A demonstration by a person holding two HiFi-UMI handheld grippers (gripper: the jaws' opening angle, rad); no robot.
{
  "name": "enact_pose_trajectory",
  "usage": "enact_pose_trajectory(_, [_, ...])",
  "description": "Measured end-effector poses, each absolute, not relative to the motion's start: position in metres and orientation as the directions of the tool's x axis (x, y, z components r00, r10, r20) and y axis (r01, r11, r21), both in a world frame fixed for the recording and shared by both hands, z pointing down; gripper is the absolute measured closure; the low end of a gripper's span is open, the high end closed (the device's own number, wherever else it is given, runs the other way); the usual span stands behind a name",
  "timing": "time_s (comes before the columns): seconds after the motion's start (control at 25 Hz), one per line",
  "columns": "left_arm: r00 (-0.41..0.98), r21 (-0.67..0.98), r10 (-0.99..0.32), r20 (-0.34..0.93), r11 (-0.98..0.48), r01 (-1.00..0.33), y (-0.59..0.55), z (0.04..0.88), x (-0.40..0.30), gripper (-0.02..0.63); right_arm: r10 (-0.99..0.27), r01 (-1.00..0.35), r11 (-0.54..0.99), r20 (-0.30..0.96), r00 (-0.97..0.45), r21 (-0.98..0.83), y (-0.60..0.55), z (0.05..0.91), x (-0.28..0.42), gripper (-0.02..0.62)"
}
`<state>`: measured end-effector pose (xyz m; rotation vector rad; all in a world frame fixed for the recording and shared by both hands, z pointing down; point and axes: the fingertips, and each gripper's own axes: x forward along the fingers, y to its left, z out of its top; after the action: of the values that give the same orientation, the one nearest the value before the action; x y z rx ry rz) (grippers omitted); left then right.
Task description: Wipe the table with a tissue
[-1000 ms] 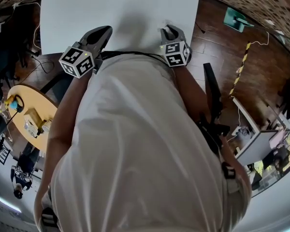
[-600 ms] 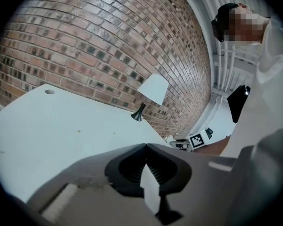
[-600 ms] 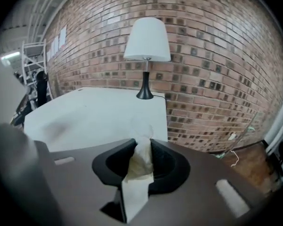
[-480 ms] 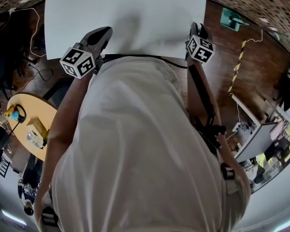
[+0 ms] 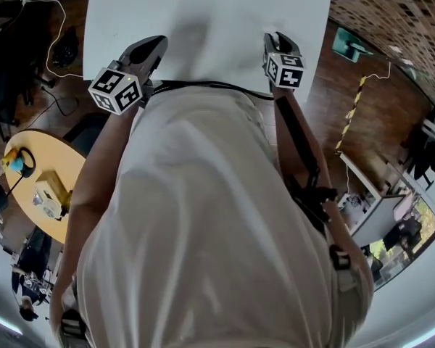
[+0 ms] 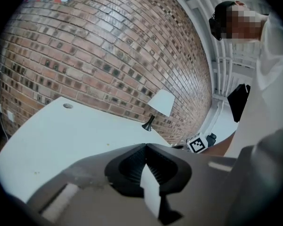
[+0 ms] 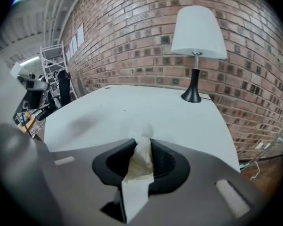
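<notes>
The white table [image 5: 203, 20] fills the top of the head view. My right gripper [image 7: 140, 142] is shut on a bunched white tissue [image 7: 142, 157], whose tip pokes out past the jaws just above the table top [image 7: 132, 109]. In the head view that right gripper [image 5: 275, 40] hangs over the table's near right part, and the tissue cannot be made out there. My left gripper [image 5: 151, 49] is over the near left part of the table. In its own view the left gripper [image 6: 145, 146] has its jaws pressed together with nothing between them.
A white-shaded lamp [image 7: 196, 41] on a black foot stands at the table's far corner by the brick wall [image 6: 108, 46]. A round wooden table [image 5: 36, 172] with small items is on the floor to my left. A teal object [image 5: 346, 44] lies on the floor at right.
My right gripper swung out to the table's right edge, rolled, then came back left and a little farther over the table. The left gripper now sits nearer the table's left edge.
</notes>
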<state>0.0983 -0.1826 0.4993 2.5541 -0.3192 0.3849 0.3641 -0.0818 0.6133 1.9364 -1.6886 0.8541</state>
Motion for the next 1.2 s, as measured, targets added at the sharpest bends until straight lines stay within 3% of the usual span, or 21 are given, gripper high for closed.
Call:
enact_pose_trajectory(0.32, [0.886, 0.465, -0.306, 0.347, -0.765, -0.446, -0.192, 0.501, 0.040, 0.600, -0.660, -0.998, 0.057, 0.751, -0.018, 0.026, -0.152, 0.630, 0.344, 0.512])
enact_pose_trajectory(0.6, [0.819, 0.479, -0.441, 0.367, -0.665, -0.573, -0.183, 0.508, -0.004, 0.600, -0.653, -0.995, -0.103, 0.753, 0.080, 0.017, -0.200, 0.638, 0.381, 0.515])
enact_pose_trajectory(1.2, [0.761, 0.483, -0.529, 0.376, -0.589, -0.648, -0.181, 0.511, -0.051, 0.600, -0.675, -0.994, -0.071, 0.730, 0.109, 0.083, -0.238, 0.640, 0.355, 0.524])
